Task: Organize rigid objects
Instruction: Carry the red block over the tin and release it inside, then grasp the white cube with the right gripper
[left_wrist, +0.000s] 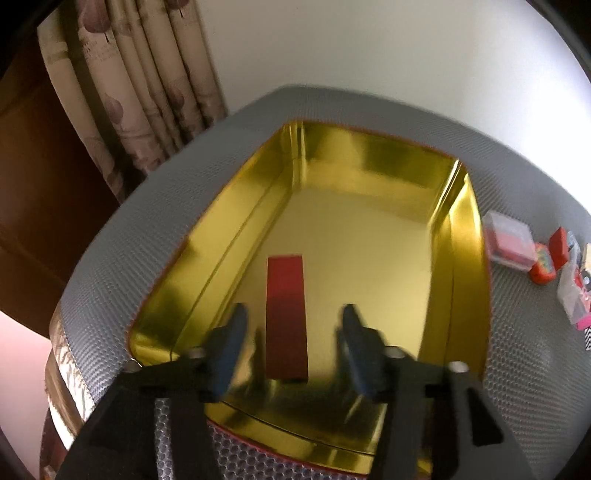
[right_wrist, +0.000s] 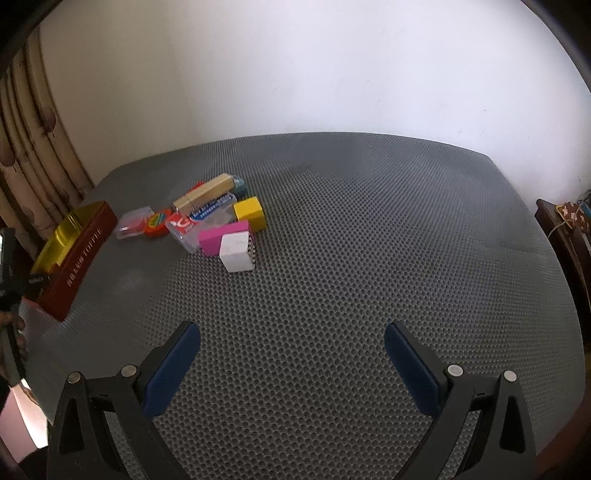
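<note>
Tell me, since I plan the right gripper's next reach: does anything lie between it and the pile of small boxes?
Nothing visible does. Only bare grey mat lies between the open right gripper and the pile, whose white block sits nearest.

Left claw (left_wrist: 291, 325) spread wide over gold tin (left_wrist: 461, 258); red block (left_wrist: 286, 314) lies flat inside, untouched.

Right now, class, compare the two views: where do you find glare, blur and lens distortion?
Left wrist view: the gold tin throws bright reflections off its walls, the red block and the gripper look smeared by motion, and the table edge bows. Right wrist view: sharper, evenly lit, the grey mat curves at its edges, and the white wall is washed out.
</note>
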